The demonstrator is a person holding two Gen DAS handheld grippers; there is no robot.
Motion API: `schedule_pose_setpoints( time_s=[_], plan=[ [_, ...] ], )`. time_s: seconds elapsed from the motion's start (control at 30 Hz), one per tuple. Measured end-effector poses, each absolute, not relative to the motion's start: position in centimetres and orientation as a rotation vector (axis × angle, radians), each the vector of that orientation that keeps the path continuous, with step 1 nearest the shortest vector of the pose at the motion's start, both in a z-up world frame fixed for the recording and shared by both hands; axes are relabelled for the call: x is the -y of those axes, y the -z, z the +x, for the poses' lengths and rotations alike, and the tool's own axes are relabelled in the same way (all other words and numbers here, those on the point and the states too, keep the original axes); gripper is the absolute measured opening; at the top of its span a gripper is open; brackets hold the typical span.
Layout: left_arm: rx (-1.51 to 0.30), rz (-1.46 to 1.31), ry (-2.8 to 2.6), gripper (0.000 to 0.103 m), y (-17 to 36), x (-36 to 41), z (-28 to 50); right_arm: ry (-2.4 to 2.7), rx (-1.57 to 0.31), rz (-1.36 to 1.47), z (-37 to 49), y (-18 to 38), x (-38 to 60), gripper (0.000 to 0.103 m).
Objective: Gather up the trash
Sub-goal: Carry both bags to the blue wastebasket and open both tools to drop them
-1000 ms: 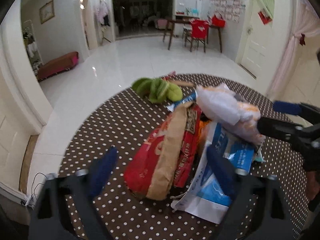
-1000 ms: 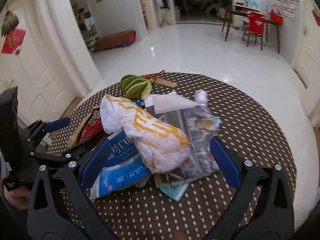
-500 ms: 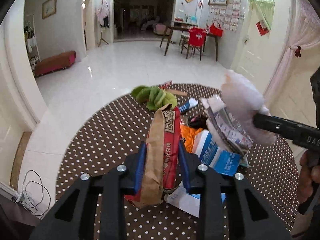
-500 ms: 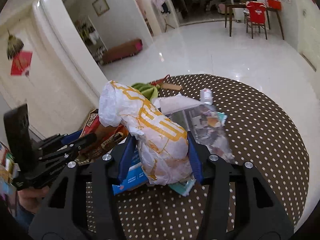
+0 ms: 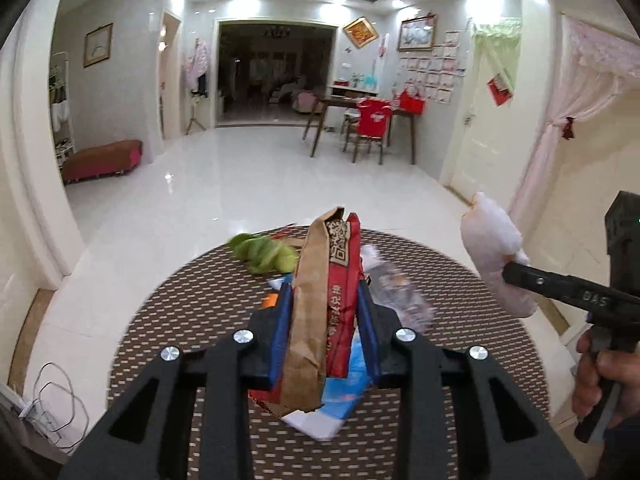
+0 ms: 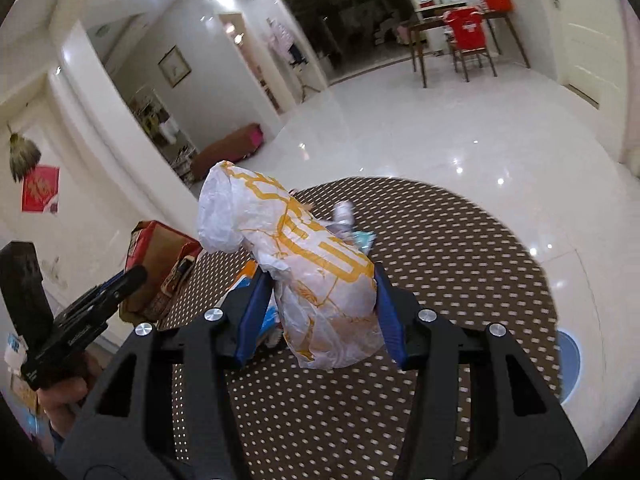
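2 pieces of trash are already in your grip, 1 per hand. Your left tongs (image 5: 325,328) are pinching the red and brown paper bag (image 5: 323,304) between the blue pads, and the bag's long axis runs forward along the fingers, its top end rising up and away from you while its bottom hangs below the pads over the surface (image 5: 192,320). Your right tongs (image 6: 320,316) are clamped on the white and orange plastic bag (image 6: 304,268), which bulges between the pads and leans up and to the left, toward your left hand. Both pieces are lifted clear of the dotted cloth. What is left lies ahead of and below both tongs, near the middle of the surface: a blue and white packet (image 5: 340,400) directly under the paper bag, a blurred clear wrapper (image 5: 400,292) just right of it, and farther off a green bunch of bananas (image 5: 264,254), which may not be trash at all. No bin shows in either view, so you cannot tell which way to carry your load. Judging by position, the blue and white packet sits closest to your left hand, but with both tongs full, neither can take it until 1 is emptied.
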State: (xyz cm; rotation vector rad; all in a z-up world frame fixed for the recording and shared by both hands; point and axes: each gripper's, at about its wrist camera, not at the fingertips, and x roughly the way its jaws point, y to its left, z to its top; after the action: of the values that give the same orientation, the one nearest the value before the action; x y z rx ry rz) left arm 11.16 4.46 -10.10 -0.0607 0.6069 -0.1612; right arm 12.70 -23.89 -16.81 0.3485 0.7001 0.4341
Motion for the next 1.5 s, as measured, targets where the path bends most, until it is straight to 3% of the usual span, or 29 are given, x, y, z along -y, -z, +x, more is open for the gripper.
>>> schedule_pose_setpoints(
  time_s=[0.37,0.7,1.07,1.5],
  plan=[
    [-0.623,-0.051,0.365,0.031,9.8,5.8,11.7,-0.261,-0.627,0.459,9.2,16.3,34.6,0.050],
    [-0.672,0.003,0.553,0.031,11.0,16.4,13.1,-0.023,-0.615,0.564,5.8,19.1,46.3,0.050],
    [-0.859,0.059,0.698,0.031,17.0,27.9,16.9,0.150,-0.787,0.703,6.4,28.3,54.4,0.050],
    [-1.108,0.178,0.723,0.030,26.4,39.0,23.1,0.199,-0.886,0.810,8.4,34.7,58.0,0.052]
  ],
)
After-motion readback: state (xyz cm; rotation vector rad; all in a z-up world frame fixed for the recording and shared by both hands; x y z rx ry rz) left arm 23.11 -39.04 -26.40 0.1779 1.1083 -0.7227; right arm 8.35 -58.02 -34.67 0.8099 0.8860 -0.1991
